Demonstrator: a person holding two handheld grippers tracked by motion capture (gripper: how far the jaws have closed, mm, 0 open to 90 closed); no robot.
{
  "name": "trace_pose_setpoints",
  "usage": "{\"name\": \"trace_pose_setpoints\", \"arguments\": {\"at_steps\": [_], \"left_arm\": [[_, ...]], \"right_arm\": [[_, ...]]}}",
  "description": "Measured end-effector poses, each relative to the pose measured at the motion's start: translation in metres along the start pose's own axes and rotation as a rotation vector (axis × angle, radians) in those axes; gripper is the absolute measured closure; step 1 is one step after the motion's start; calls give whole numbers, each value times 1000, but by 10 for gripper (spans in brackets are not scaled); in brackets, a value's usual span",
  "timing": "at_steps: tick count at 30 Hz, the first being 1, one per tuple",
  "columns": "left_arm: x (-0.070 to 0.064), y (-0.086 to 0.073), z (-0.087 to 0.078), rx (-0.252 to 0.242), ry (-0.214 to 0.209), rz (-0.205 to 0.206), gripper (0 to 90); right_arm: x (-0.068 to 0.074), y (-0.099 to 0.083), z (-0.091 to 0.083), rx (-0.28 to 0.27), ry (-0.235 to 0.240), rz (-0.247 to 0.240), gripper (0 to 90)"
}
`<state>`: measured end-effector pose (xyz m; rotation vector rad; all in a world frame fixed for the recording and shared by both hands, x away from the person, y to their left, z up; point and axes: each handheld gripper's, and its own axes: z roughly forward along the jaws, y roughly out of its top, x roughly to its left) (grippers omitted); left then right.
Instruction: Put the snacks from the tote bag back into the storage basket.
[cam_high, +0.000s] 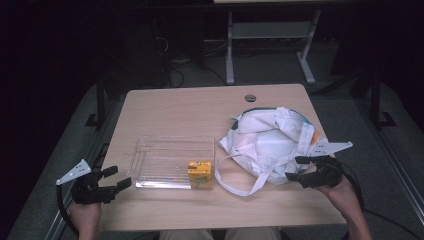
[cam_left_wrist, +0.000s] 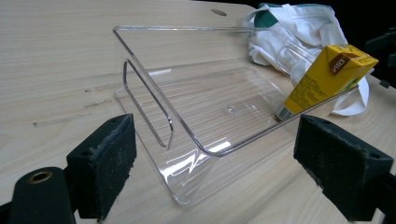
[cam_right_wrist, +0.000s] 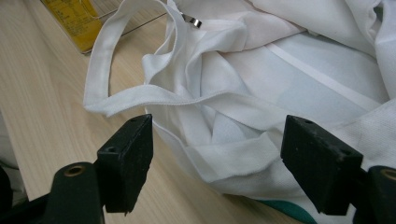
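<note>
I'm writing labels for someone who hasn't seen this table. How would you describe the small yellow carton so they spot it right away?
Start at the light wooden table and find the clear plastic tray near its front edge. The yellow carton stands at the tray's front right corner, beside the crumpled white cloth bag. It is the table's one bright yellow boxy thing, with a brown patch on top.

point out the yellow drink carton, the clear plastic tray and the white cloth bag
yellow drink carton (cam_high: 200, 174), high view, its front face
clear plastic tray (cam_left_wrist: 224, 100), left gripper view, its ribbed floor
white cloth bag (cam_high: 265, 137), high view, its crumpled body
</note>
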<state>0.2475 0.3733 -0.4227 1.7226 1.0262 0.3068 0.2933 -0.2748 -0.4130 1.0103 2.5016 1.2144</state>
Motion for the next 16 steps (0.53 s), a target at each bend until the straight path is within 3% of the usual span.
{"name": "trace_pose_setpoints", "arguments": {"at_steps": [16], "left_arm": [[0, 1, 0, 2, -3, 5, 126]], "right_arm": [[10, -21, -4, -31, -36, 21, 229]]}}
